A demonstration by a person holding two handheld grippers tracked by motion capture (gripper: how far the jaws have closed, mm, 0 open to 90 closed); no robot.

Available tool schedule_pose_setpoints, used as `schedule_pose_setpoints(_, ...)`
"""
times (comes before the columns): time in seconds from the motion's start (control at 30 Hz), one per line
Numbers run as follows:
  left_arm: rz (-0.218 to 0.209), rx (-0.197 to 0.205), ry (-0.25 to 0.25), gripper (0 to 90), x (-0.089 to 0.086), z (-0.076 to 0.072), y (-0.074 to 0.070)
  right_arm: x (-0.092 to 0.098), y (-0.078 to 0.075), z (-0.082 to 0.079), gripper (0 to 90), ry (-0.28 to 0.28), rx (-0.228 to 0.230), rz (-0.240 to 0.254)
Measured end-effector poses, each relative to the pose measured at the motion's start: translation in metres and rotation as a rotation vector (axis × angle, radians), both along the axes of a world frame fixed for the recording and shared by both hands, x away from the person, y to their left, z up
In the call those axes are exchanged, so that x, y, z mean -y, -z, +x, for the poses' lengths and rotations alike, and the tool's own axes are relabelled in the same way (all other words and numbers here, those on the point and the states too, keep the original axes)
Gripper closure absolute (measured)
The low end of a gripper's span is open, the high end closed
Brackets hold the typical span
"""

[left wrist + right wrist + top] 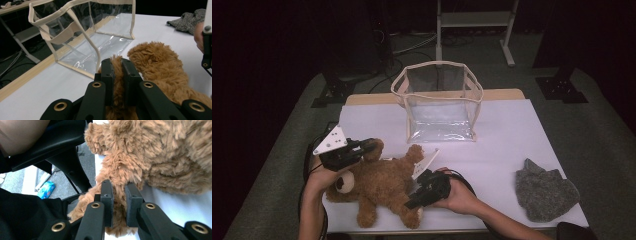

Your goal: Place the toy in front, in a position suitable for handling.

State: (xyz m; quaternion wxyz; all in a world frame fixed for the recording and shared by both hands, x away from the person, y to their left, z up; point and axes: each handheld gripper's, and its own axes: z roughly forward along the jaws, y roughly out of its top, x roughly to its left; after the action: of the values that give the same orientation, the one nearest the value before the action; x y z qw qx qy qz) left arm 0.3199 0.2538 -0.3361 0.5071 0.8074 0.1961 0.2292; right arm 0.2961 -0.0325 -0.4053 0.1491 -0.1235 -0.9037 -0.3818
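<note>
Left gripper (pixel 367 148) sits at the table's near left, its jaws clamped on a tuft of the bear (pixel 379 186); in the left gripper view the brown fur is squeezed between the two black pads (pixel 108 72), with one fuzzy limb of the bear (pixel 156 62) rising just to the right. A grey three-cornered plate tops this gripper in the high view, and the person's left hand (pixel 324 180) wraps it from below.

Next comes the bear itself, lying flat on the white table (pixel 507 145) near the front edge, head toward the left gripper, one arm reaching up toward the bag (pixel 439 102). That clear bag with cream trim stands upright and open behind the bear, apart from it.

Right gripper (pixel 411 204) is just right of the bear's body, held by the right hand (pixel 459 197), and its jaws pinch a leg; in the right gripper view the fur of the bear (pixel 150 152) is pressed between the pads (pixel 107 195) at the table's edge.

Farthest right, a grey knitted hat (pixel 544 192) lies well apart from the rest.
</note>
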Motion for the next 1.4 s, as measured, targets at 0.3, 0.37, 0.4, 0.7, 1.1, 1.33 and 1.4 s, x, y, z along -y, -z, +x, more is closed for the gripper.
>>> schedule_pose_setpoints(0.3, -0.014, 0.002, 0.012, 81.9, 0.007, 0.000, -0.004, 0.014, -0.007, 0.002, 80.2, 0.012, -0.011, -0.010)
schedule_pose_setpoints(0.37, -0.006, 0.005, 0.016, 81.9, 0.009, 0.000, -0.005, 0.017, -0.006, 0.003, 80.4, 0.011, -0.016, -0.011)
schedule_pose_setpoints(0.4, -0.004, 0.007, 0.019, 82.0, 0.011, 0.001, -0.005, 0.019, -0.006, 0.003, 80.4, 0.015, -0.021, -0.013)
schedule_pose_setpoints(0.7, 0.006, 0.037, 0.052, 81.9, 0.026, 0.000, -0.019, 0.038, -0.018, 0.003, 80.4, 0.036, -0.022, 0.007)
schedule_pose_setpoints(1.1, 0.035, 0.063, 0.148, 81.9, 0.074, 0.009, -0.040, 0.083, -0.045, -0.003, 80.3, 0.071, 0.020, -0.015)
schedule_pose_setpoints(1.33, 0.055, 0.061, 0.213, 81.9, 0.107, 0.017, -0.044, 0.120, -0.052, -0.007, 80.3, 0.123, 0.030, -0.043)
schedule_pose_setpoints(1.4, 0.065, 0.057, 0.235, 81.9, 0.118, 0.019, -0.044, 0.130, -0.050, -0.008, 80.3, 0.142, 0.031, -0.048)
